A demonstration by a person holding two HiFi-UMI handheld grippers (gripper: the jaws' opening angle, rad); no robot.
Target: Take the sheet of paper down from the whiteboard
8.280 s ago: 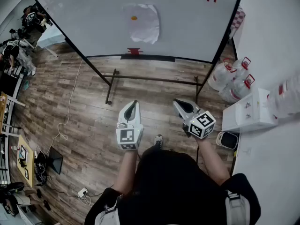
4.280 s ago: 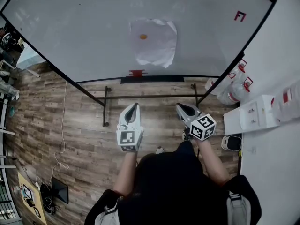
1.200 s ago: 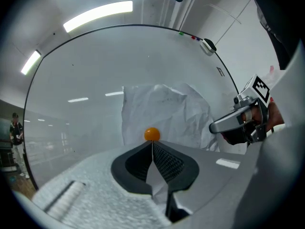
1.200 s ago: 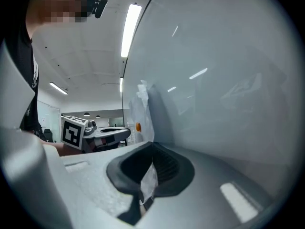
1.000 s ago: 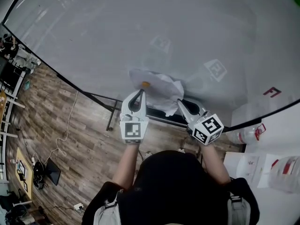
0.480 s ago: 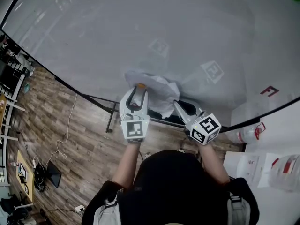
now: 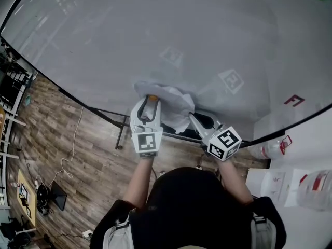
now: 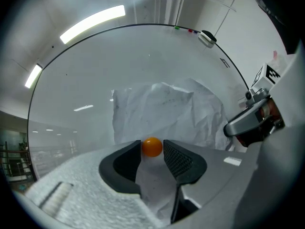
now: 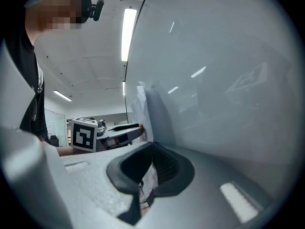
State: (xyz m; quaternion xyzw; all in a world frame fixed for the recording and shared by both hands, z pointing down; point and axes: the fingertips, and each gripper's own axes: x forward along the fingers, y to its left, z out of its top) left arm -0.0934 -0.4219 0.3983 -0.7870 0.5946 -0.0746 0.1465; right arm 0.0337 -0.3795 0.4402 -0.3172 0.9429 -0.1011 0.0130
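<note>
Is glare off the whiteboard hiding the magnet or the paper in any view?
Head view: lens bows the whiteboard; only faint reflections, paper readable. Left gripper view: weak light streaks left of the paper, orange magnet sharp. Right gripper view: whiteboard seen edge-on with glare streaks; paper is a thin sliver.

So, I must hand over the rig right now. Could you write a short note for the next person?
Grippers: the left gripper has just been opening its jaws. They now stand open with the orange magnet between their tips, apparently not gripped. The right gripper is shut on the lower right edge of the sheet of paper.
Things: the sheet is crumpled and hangs on the whiteboard under the magnet.
Done: both grippers are in place.
Left: probably close on the magnet, pull it off, then take the sheet down.
</note>
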